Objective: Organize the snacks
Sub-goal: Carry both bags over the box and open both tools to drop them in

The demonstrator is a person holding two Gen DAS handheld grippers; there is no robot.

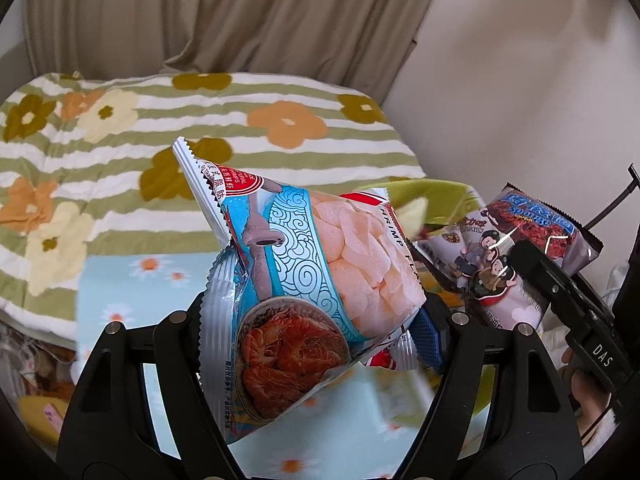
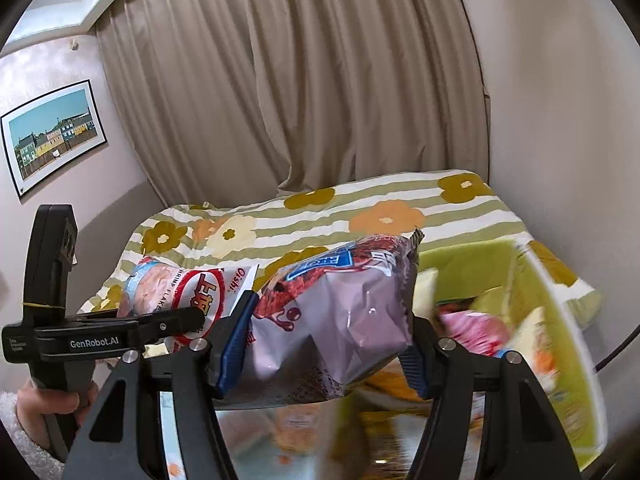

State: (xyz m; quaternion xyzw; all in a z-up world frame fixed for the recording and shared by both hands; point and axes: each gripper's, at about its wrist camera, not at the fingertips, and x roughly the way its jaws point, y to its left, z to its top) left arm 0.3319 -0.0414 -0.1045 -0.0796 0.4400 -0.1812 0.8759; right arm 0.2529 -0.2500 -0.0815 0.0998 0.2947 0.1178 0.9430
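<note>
A shrimp flake bag (image 1: 320, 280) is clamped in the left gripper (image 1: 316, 332) at centre. At three o'clock, a purple snack bag (image 2: 336, 320) is pinched by the right gripper (image 2: 320, 356). Both should be carried level into the green bin (image 2: 560, 280), grips kept firm.

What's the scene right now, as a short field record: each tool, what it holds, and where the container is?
left tool: shut on shrimp flakes bag, held off the surface
right tool: shut on purple snack bag, also lifted
green container: to the right of the purple bag, blurred, pink packet inside
surface below: light blue daisy-print cloth
background: floral striped quilt, beige curtain
</note>
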